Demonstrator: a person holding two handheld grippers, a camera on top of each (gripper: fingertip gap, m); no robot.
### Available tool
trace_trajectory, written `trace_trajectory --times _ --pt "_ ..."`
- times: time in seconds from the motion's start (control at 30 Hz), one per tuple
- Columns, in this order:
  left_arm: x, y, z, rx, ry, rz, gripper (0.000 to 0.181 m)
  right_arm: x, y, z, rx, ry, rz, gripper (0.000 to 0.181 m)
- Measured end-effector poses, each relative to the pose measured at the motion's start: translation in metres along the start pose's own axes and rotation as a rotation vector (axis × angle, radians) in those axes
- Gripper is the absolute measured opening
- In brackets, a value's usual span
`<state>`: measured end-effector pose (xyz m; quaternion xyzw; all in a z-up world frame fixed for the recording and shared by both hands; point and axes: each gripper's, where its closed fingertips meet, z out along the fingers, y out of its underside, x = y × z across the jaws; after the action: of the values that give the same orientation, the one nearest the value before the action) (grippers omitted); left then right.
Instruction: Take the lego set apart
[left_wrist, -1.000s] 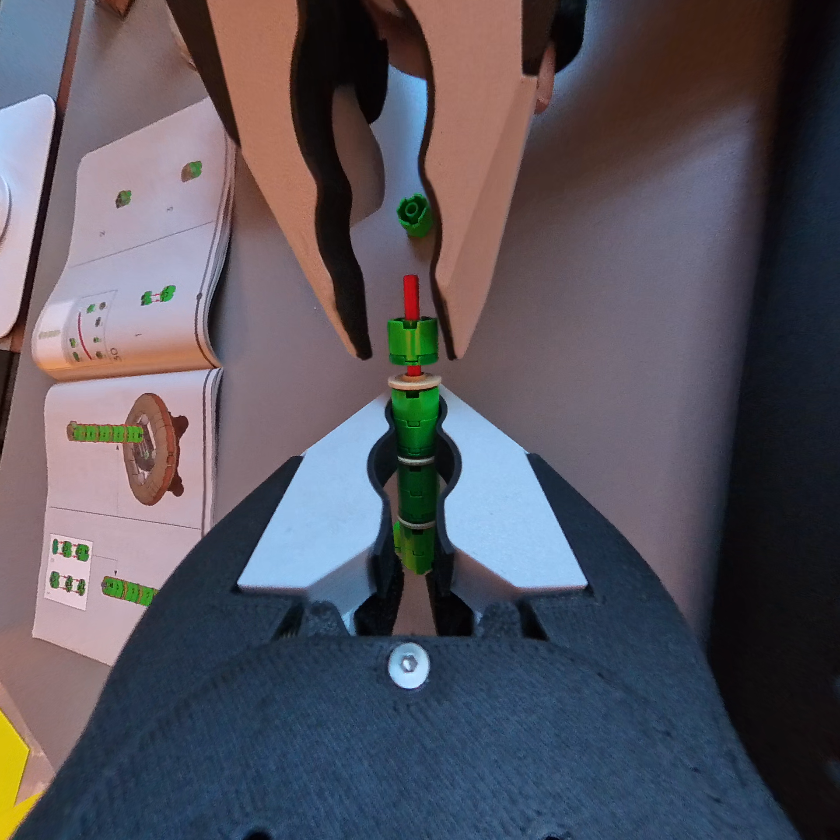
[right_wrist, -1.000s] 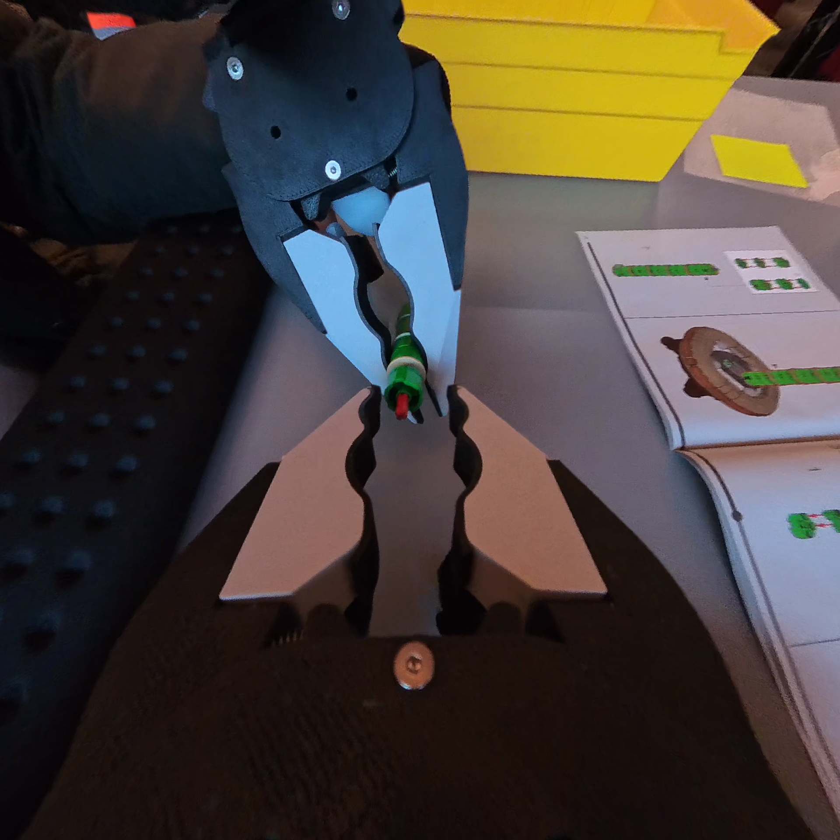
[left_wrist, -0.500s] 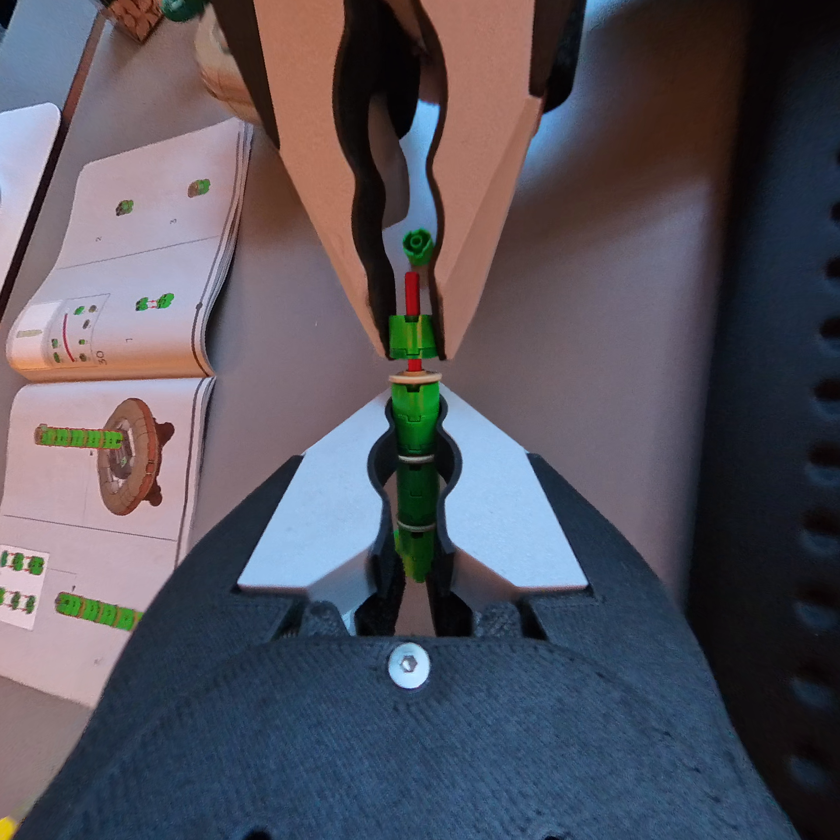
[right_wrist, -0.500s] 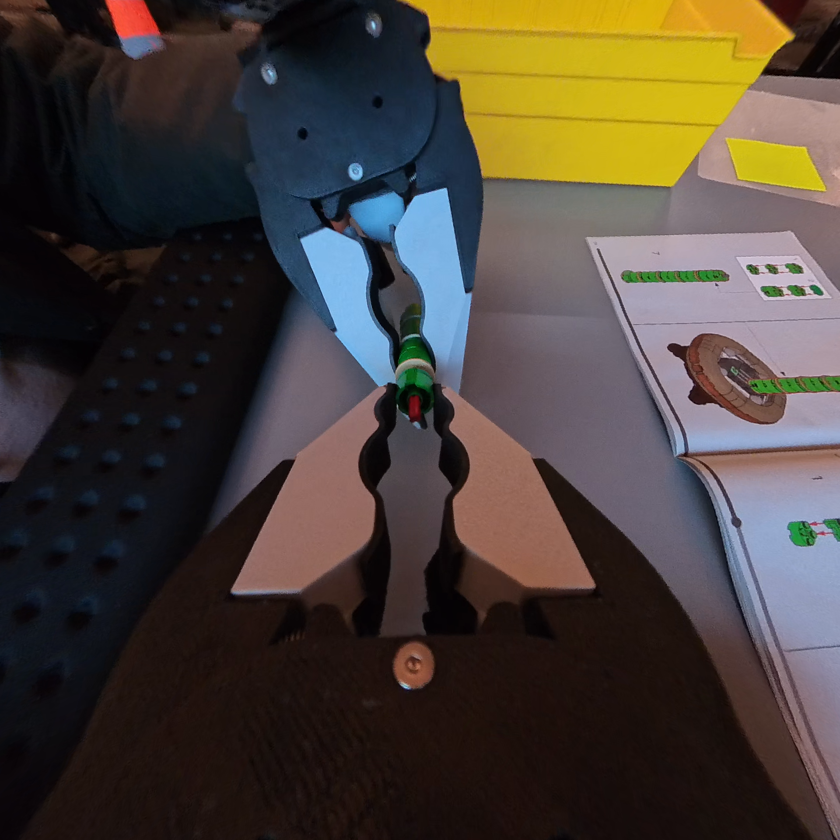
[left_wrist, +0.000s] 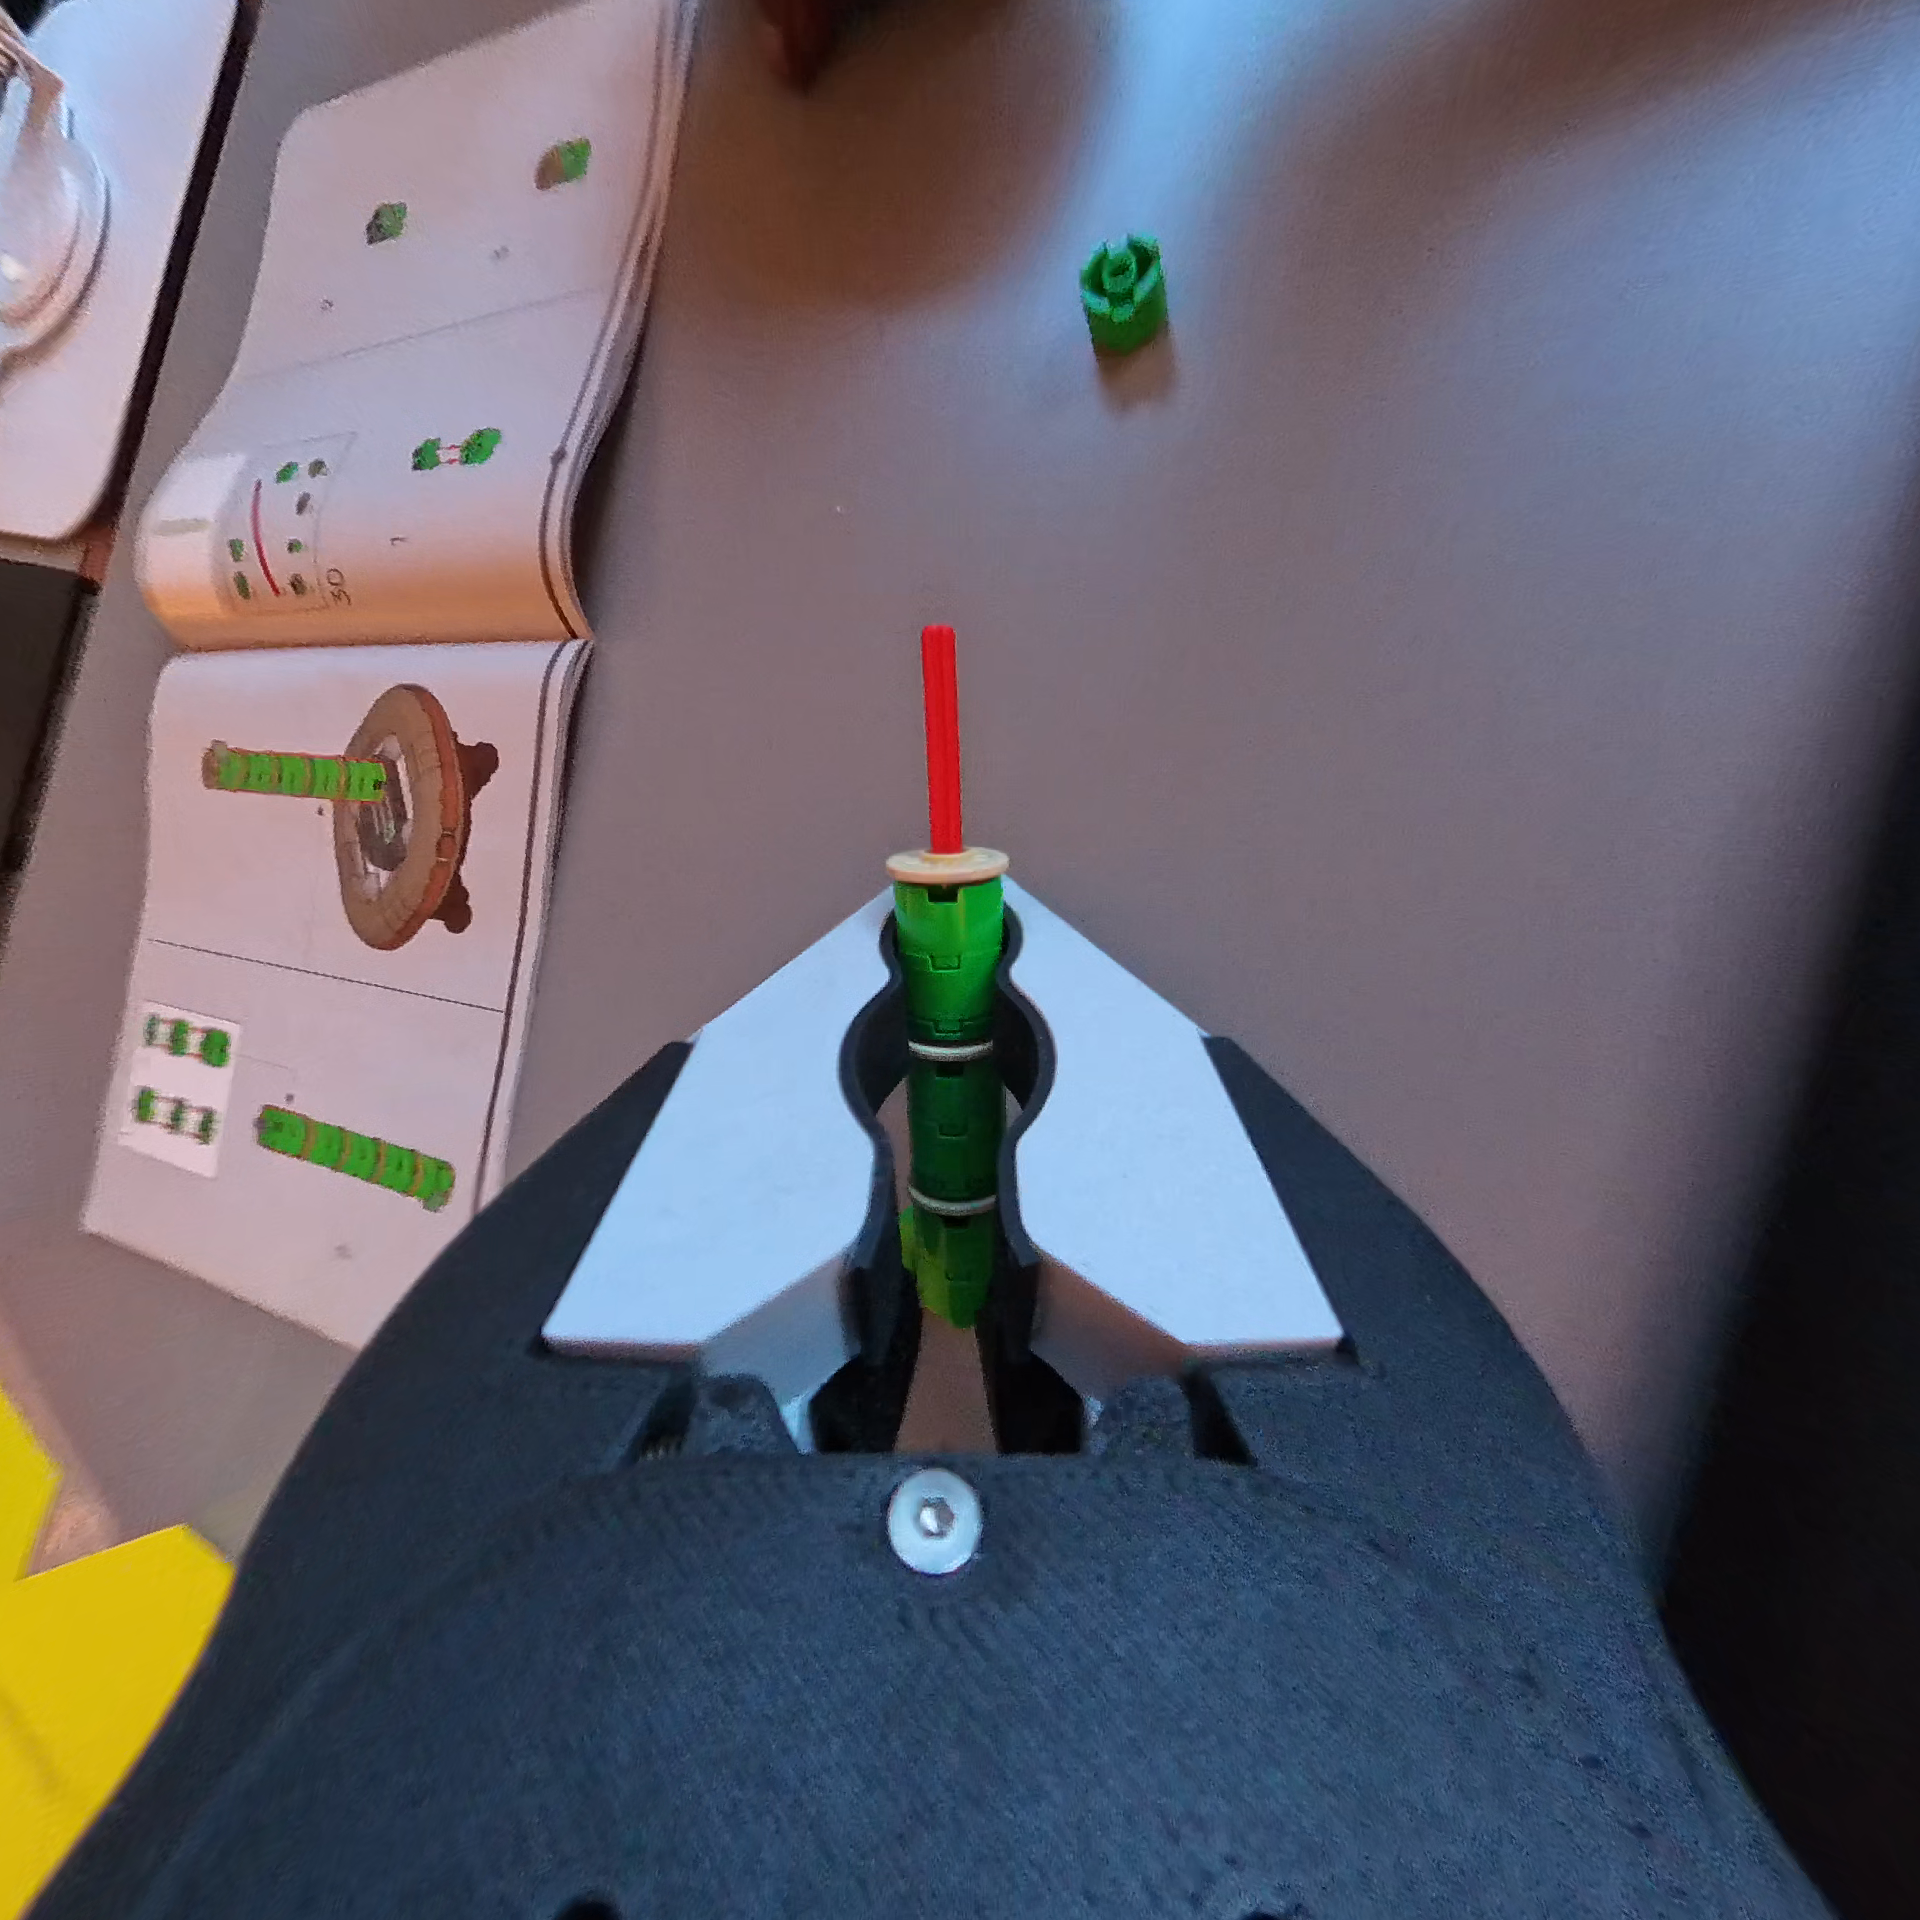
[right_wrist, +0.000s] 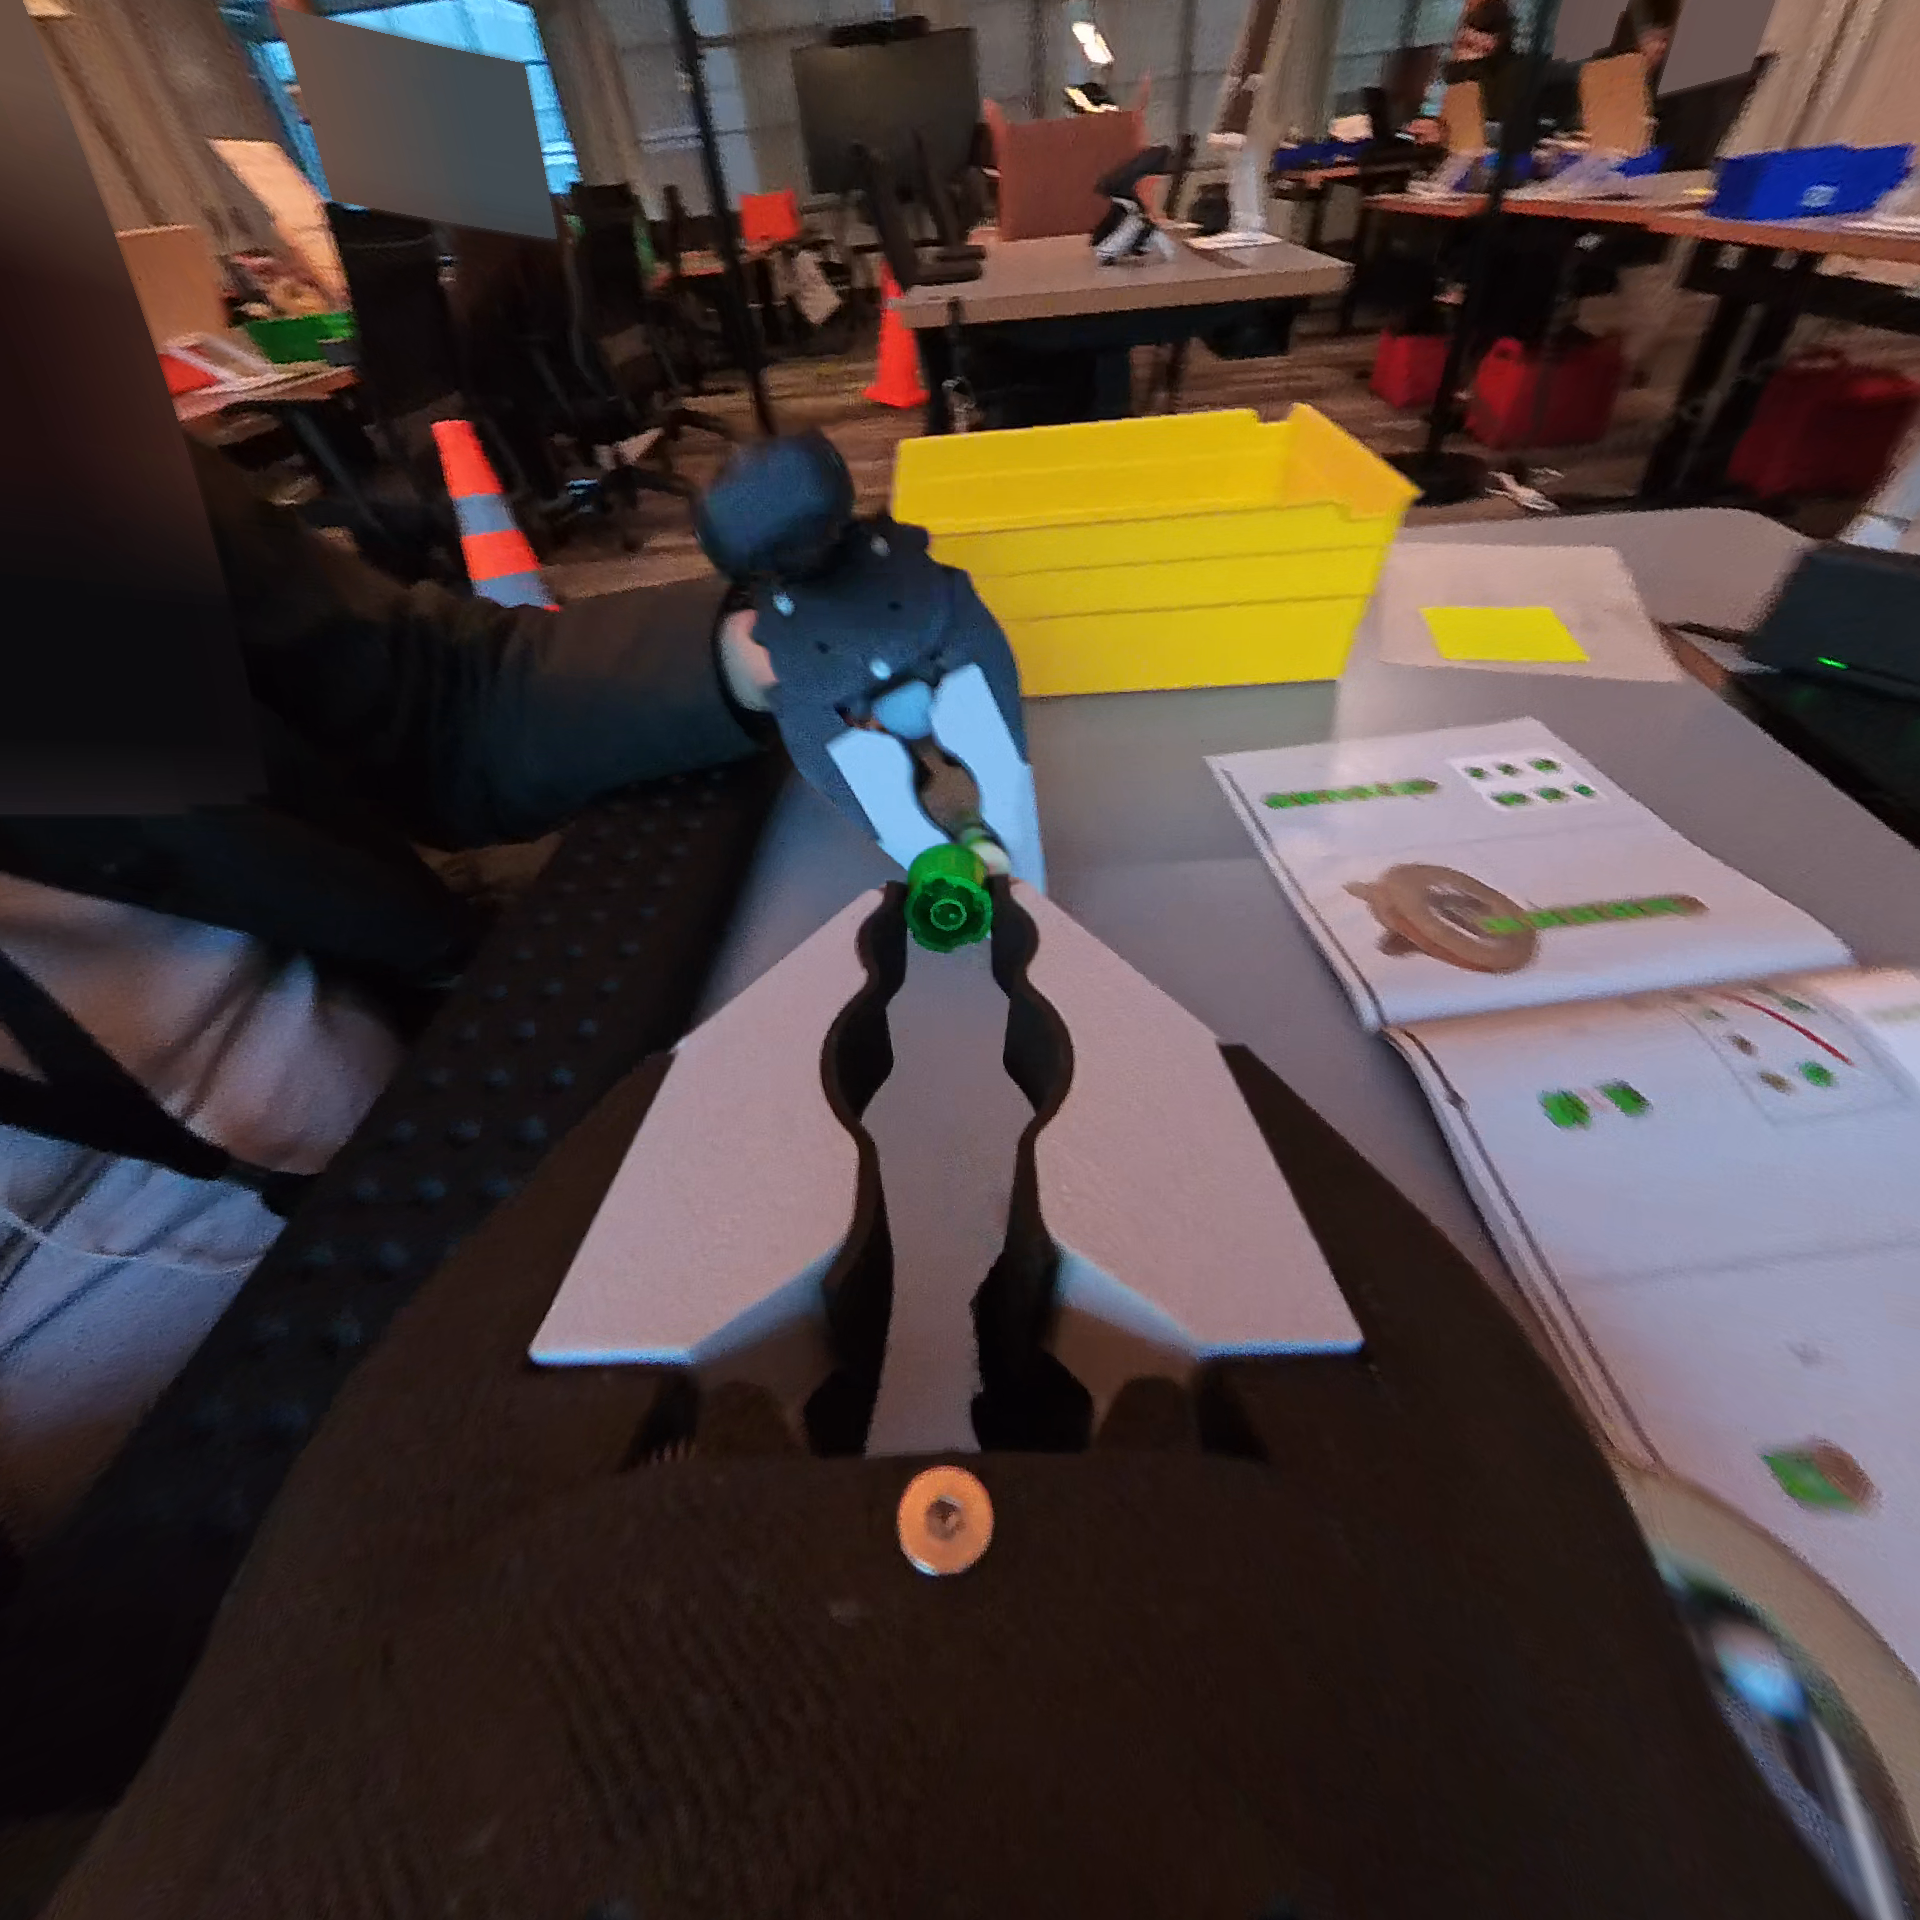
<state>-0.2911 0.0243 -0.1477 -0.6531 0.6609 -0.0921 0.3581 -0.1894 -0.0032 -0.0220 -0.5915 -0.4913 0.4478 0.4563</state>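
Observation:
In the left wrist view my left gripper (left_wrist: 948, 920) is shut on a green lego stack (left_wrist: 951, 1049) with tan rings. A bare red axle (left_wrist: 940, 738) sticks out of the stack's top, past the fingertips. A loose green round piece (left_wrist: 1122, 296) lies on the grey table (left_wrist: 1403, 727) farther off. In the right wrist view my right gripper (right_wrist: 951, 914) is shut at its tips on another green round piece (right_wrist: 948, 912). The left gripper (right_wrist: 971, 847) with the stack is just behind it, a short way apart. The right gripper does not show in the left wrist view.
An open instruction booklet lies left of the stack (left_wrist: 343, 831) and shows at right in the right wrist view (right_wrist: 1558, 987). A yellow bin (right_wrist: 1143, 561) stands at the back. A black studded mat (right_wrist: 468, 1091) runs along the left edge, with a person's dark sleeve (right_wrist: 499, 707) above it. The left gripper's tips are roughly 15 cm from the right gripper's. The loose green round piece (left_wrist: 1122, 296) lies around 11 cm away from my left fingertips.
My right gripper closed on the top green piece, pulled it off the red axle and drew away out of the left wrist view. The axle end now stands bare.

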Motion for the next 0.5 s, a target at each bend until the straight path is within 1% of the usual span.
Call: trace_trajectory --times 0.07,0.13,0.2,0.3,0.33,0.37,0.5 --pt "0.001 0.005 0.004 -0.043 -0.051 0.081 0.007 -0.007 0.001 0.009 -0.008 -0.049 0.006 0.015" --pt "0.002 0.006 0.006 -0.056 -0.079 0.124 0.007 -0.006 0.015 0.016 -0.070 -0.051 0.025 0.015" --pt "0.001 0.005 0.007 -0.060 -0.080 0.127 0.007 -0.004 0.035 0.023 -0.164 -0.034 0.019 0.015" --pt "-0.002 0.006 0.007 -0.053 -0.096 0.106 0.008 -0.004 0.048 0.032 -0.222 -0.041 0.025 0.015" --pt "-0.003 0.004 0.007 -0.038 -0.111 0.095 0.014 -0.004 0.049 0.034 -0.226 -0.044 0.027 0.015" --pt "-0.003 0.001 0.006 -0.020 -0.110 0.079 0.025 -0.003 0.050 0.035 -0.228 -0.044 0.031 0.015" --pt "0.005 -0.019 0.001 0.096 -0.002 -0.068 0.048 0.000 0.052 0.037 -0.219 -0.044 0.061 0.015"
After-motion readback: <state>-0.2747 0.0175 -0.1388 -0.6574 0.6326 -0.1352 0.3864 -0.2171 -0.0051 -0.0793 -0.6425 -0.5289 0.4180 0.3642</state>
